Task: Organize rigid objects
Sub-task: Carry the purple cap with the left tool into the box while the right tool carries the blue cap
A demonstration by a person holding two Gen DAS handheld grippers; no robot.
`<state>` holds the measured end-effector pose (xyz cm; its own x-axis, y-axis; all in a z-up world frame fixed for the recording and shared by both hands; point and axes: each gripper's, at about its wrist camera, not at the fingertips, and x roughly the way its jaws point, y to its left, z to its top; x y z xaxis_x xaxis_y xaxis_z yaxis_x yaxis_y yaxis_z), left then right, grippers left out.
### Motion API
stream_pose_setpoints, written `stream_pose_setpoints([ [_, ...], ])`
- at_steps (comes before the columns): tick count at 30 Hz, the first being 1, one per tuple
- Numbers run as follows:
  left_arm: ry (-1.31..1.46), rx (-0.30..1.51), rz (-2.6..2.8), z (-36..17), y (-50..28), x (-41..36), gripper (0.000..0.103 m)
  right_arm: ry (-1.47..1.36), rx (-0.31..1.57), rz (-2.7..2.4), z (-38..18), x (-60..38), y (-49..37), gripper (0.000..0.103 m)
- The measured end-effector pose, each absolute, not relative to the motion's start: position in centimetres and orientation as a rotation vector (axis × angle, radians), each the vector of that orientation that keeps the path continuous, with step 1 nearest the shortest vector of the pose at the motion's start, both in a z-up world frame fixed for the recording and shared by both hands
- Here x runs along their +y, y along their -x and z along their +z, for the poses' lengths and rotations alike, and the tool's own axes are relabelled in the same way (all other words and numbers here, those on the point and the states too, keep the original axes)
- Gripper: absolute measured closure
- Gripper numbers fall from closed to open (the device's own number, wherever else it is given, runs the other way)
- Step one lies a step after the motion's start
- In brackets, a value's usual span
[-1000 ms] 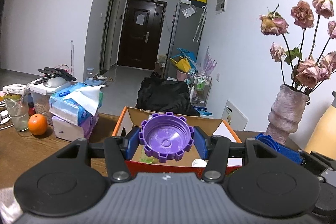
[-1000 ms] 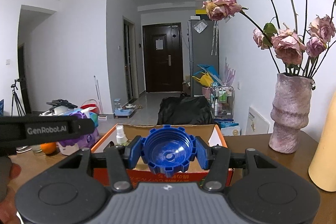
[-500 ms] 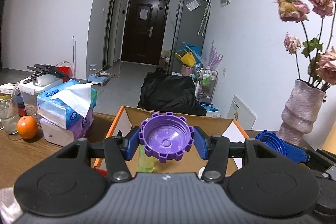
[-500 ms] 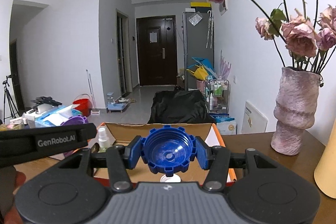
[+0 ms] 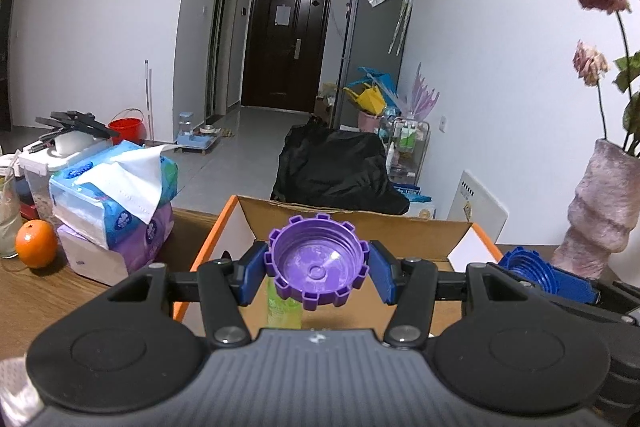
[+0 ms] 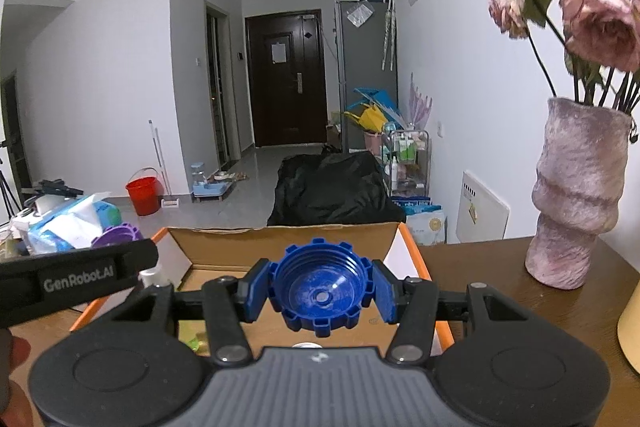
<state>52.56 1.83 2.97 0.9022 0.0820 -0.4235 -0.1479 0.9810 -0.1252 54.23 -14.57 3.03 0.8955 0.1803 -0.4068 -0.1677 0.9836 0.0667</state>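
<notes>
Fingers of both grippers clamp caps, purple cap (image 5: 316,266) left, blue cap (image 6: 323,287) right, above the box (image 6: 288,235).

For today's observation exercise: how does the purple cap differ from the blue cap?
The purple cap is purple and sits in the left gripper; the blue cap is blue and sits in the right gripper. Both are notched, open side facing the camera, clamped over the cardboard box.

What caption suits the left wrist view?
Left gripper holds a purple cap above the open cardboard box.
</notes>
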Motion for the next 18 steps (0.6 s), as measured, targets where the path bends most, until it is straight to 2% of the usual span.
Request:
stream_pose_setpoints([
  [18,0.082,0.509,0.149,-0.3,-55.8,1.5,0.048,-0.01,0.502,0.158,0.0,-14.1,-56.8,0.051],
])
